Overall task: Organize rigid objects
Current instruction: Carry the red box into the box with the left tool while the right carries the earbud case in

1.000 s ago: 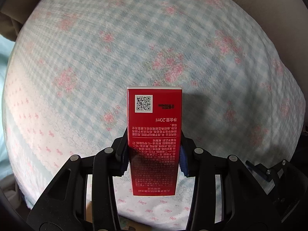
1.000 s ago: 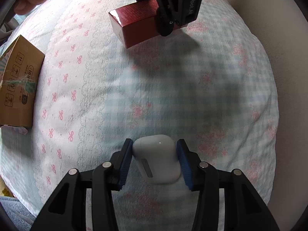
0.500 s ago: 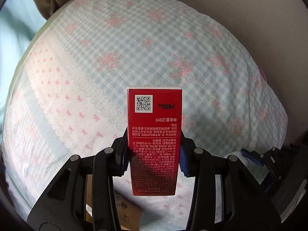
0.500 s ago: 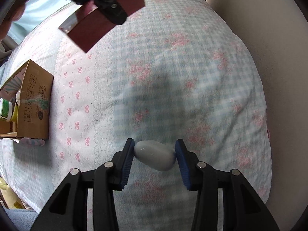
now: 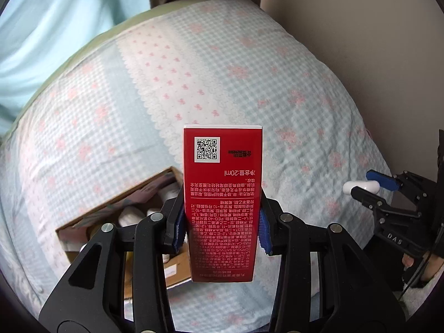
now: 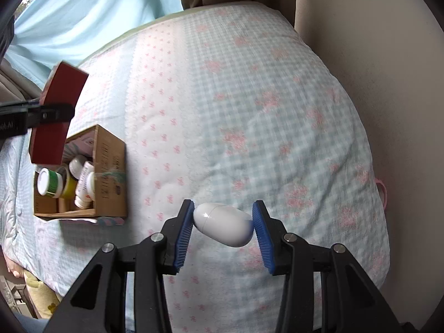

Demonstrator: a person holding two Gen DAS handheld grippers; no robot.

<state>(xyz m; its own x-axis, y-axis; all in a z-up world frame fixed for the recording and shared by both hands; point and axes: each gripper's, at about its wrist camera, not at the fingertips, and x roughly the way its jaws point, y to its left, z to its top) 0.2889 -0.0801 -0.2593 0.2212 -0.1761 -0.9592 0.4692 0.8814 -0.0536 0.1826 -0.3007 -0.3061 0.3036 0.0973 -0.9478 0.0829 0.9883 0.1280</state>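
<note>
The left gripper (image 5: pixel 222 227) is pinching the light, stiff red carton (image 5: pixel 222 194) by its flat sides. The right gripper (image 6: pixel 223 229) is squeezing a smooth white case (image 6: pixel 223 224) by its rounded ends, probably slippery.

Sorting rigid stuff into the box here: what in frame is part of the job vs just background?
Part of the job:
- red carton, clamped in the left tool
- white earbud case, clamped in the right tool
- cardboard box with jars and bottles inside

Background:
- floral quilt under everything
- pale blue curtain
- beige headboard
</note>
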